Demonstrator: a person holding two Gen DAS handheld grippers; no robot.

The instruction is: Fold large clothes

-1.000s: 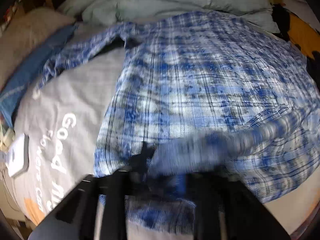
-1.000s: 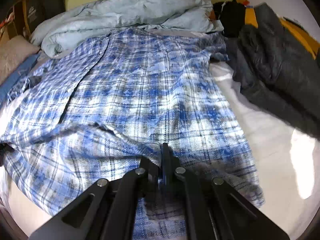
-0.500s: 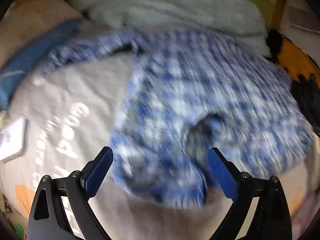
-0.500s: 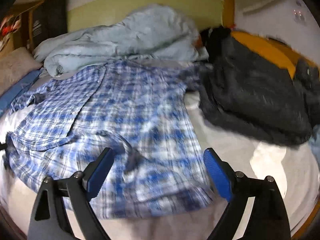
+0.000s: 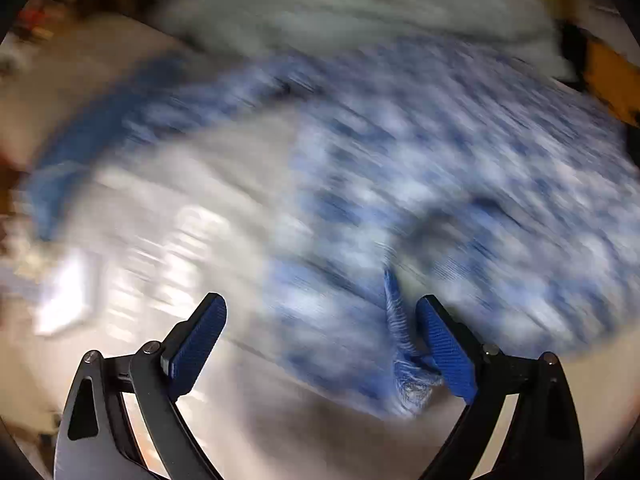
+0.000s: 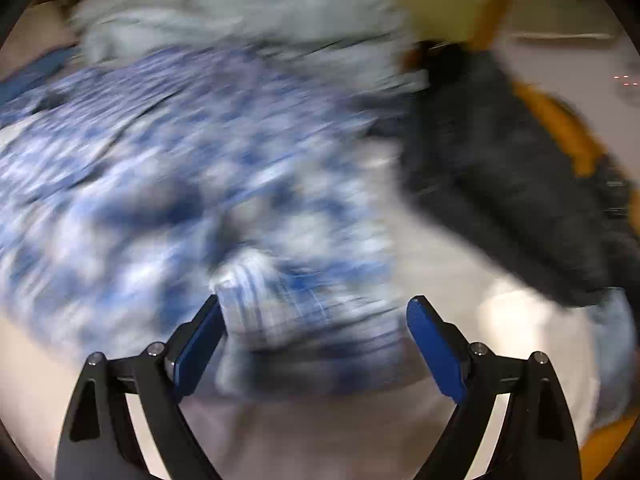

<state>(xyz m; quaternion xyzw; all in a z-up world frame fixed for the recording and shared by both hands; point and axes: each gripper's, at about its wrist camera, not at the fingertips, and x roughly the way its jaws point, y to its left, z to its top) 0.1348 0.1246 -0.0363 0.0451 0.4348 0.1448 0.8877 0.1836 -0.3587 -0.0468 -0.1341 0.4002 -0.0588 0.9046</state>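
Both grippers, clamped on the plaid shirt [image 5: 460, 152] a second ago, now have fingers spread wide: left gripper [image 5: 320, 344], right gripper [image 6: 314, 340]; soft cloth lies crumpled on the bed [image 5: 160, 216].

no readable text in either view. pale streaks on the grey bedsheet [image 5: 168, 240] in the left wrist view, likely printed lettering, smeared by motion blur past reading. no label, brand or number legible on the blue plaid shirt [image 6: 160, 168], the dark garment [image 6: 500, 152] or the light blue duvet [image 6: 240, 12].
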